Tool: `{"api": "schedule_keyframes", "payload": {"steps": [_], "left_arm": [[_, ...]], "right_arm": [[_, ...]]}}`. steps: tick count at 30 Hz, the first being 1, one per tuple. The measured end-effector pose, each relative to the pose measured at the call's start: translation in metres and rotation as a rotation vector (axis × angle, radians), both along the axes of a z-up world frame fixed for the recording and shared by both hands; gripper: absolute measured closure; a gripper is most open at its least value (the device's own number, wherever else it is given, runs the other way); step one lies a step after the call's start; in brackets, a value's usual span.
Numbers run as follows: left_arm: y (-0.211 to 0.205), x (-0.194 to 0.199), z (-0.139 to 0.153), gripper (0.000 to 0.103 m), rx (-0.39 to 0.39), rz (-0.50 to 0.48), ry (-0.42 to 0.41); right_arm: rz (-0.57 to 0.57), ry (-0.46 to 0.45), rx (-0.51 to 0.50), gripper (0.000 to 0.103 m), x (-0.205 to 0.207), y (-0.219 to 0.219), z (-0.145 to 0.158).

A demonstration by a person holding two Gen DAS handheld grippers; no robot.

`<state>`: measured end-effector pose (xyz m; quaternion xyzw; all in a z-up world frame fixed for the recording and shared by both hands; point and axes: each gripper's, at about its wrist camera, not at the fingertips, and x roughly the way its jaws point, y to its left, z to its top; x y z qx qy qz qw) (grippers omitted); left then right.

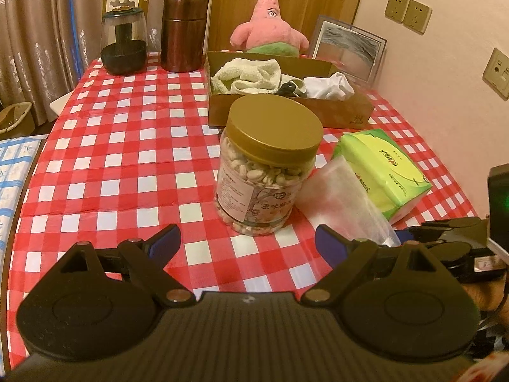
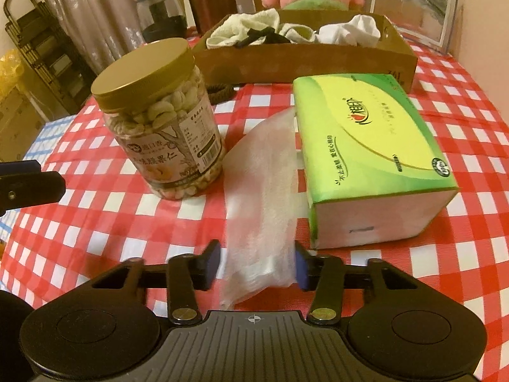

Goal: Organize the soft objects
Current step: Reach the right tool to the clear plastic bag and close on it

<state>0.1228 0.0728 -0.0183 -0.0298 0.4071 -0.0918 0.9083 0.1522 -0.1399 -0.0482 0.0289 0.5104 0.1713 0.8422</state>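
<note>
A thin white foam sheet (image 2: pixel 261 191) lies on the checked tablecloth (image 2: pixel 111 210) between a nut jar (image 2: pixel 162 121) and a green tissue pack (image 2: pixel 372 156). My right gripper (image 2: pixel 257 265) is open with the sheet's near end between its fingers; the right pad touches the sheet's edge. A cardboard box (image 2: pixel 305 54) behind holds a cream towel (image 2: pixel 241 28), dark cords and white cloth (image 2: pixel 350 30). My left gripper (image 1: pixel 247 243) is open and empty in front of the jar (image 1: pixel 270 162). The sheet (image 1: pixel 343 200) and the box (image 1: pixel 286 108) also show in the left wrist view.
A pink plush star (image 1: pixel 268 25) sits behind the box. A brown canister (image 1: pixel 184 31), a glass-domed grinder (image 1: pixel 124 44) and a framed picture (image 1: pixel 348 51) stand at the table's back. A dark hair tie (image 2: pixel 221 90) lies by the box.
</note>
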Motion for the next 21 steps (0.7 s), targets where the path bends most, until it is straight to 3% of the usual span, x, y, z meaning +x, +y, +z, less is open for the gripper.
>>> {"api": "schedule_keyframes", "payload": {"steps": [8,21], "left_arm": [[0.001,0.0,0.0,0.013,-0.01,-0.004,-0.003],[0.014,0.001,0.018,0.013,-0.016,-0.027,-0.028]], "right_arm": [[0.031,-0.008,-0.008,0.096,-0.007,0.007,0.005],[0.061,-0.157,-0.014,0.099,-0.023,0.005,0.064]]}}
